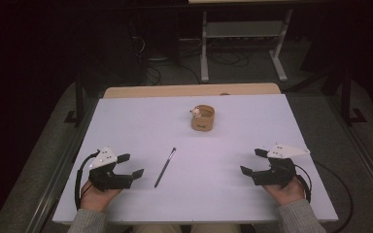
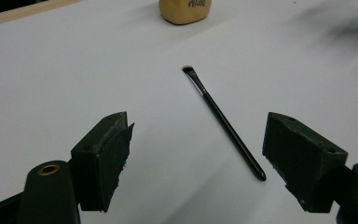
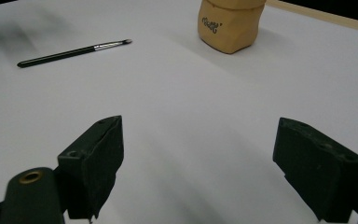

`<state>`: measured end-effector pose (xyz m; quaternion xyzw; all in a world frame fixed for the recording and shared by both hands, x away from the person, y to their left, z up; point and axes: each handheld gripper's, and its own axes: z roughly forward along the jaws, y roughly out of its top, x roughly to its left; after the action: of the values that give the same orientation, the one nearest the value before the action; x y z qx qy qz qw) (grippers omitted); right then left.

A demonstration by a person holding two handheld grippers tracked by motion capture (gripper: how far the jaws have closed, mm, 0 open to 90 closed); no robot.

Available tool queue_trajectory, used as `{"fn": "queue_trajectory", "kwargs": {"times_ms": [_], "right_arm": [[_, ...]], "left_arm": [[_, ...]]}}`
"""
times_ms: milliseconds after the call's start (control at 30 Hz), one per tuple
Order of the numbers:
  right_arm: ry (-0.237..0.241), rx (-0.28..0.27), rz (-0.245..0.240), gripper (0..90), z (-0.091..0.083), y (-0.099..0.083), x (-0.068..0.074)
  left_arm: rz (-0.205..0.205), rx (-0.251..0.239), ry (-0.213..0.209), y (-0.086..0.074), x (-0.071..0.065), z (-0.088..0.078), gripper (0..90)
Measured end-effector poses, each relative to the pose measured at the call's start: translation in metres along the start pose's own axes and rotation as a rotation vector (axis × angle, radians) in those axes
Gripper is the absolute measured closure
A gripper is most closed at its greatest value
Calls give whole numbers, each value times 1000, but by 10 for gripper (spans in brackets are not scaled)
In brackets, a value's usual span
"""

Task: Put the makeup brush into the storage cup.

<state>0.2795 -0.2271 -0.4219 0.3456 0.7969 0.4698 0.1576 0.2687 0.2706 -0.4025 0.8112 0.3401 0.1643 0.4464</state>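
A thin black makeup brush point(image 1: 165, 167) point(image 2: 223, 122) point(image 3: 73, 52) lies flat on the white table point(image 1: 233, 126), bristle end pointing away from me. A tan cup point(image 1: 203, 118) point(image 2: 184, 10) point(image 3: 230, 24) with dark lettering stands farther back, near the middle. My left gripper point(image 1: 130, 165) point(image 2: 198, 158) rests low at the near left, open, with the brush's handle end just ahead of its jaws and toward the right one. At the near right my right gripper point(image 1: 254, 161) point(image 3: 200, 163) is open with only bare table between its jaws.
The table's wooden far edge point(image 1: 189, 90) shows beyond the white sheet. Behind it stand a metal frame point(image 1: 243, 43) and cables on a dark floor. Each gripper's cable point(image 1: 80, 179) trails toward the near edge.
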Motion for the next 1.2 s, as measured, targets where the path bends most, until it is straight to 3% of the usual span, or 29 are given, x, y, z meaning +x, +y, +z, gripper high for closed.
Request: {"fn": "queue_trajectory", "kwargs": {"times_ms": [1200], "right_arm": [[0, 3, -9, 150, -2, 0, -1]], "left_arm": [[6, 11, -3, 1, -3, 3, 226]]}}
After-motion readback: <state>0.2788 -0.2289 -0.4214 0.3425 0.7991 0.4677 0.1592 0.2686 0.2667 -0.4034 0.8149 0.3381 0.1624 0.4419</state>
